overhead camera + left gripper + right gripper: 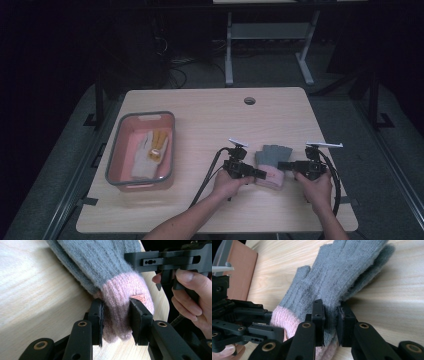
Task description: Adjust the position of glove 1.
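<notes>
A grey knit glove with a pink cuff lies on the wooden table, near its front edge. My left gripper comes in from the left and is shut on the pink cuff. From the right, my right gripper is shut on the grey edge of the glove just above the cuff. The right gripper view shows the glove's fingers spread flat away from the jaws. A person's hands hold both grippers from the table's front.
A pink bin with a grey rim stands at the left of the table and holds a white and yellow glove. A round cable hole is near the table's far edge. A desk frame stands on the floor behind.
</notes>
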Demonstrator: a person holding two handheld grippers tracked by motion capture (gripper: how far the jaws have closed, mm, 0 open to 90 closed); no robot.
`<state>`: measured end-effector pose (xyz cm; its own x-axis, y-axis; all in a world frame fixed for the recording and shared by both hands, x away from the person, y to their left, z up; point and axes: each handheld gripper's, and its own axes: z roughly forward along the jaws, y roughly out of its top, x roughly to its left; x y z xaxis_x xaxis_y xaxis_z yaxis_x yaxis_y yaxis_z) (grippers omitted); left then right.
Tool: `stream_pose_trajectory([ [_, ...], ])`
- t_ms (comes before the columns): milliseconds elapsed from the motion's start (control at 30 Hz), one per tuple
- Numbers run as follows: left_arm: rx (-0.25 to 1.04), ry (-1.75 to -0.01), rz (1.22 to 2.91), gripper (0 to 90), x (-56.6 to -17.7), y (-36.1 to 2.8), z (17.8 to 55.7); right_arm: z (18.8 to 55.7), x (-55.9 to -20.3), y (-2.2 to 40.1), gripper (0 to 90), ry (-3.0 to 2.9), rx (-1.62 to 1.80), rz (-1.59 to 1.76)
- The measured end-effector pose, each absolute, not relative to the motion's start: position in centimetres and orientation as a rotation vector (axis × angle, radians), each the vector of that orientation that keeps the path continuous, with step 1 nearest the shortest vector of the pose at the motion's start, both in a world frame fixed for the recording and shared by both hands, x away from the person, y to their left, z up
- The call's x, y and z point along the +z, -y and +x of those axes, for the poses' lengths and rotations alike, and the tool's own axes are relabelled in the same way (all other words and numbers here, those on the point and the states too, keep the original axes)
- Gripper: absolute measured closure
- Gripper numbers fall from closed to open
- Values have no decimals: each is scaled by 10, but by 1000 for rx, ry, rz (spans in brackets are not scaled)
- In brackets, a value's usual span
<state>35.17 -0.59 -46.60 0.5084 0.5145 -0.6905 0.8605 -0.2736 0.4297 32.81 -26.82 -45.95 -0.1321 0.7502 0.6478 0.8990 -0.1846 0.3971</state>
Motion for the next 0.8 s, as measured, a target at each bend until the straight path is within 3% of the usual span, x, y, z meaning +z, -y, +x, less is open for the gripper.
stream_pose_trajectory([
  [800,-488,-1083,1921,658,-435,-23,350,332,-431,250,783,1871,-1295,-1845],
])
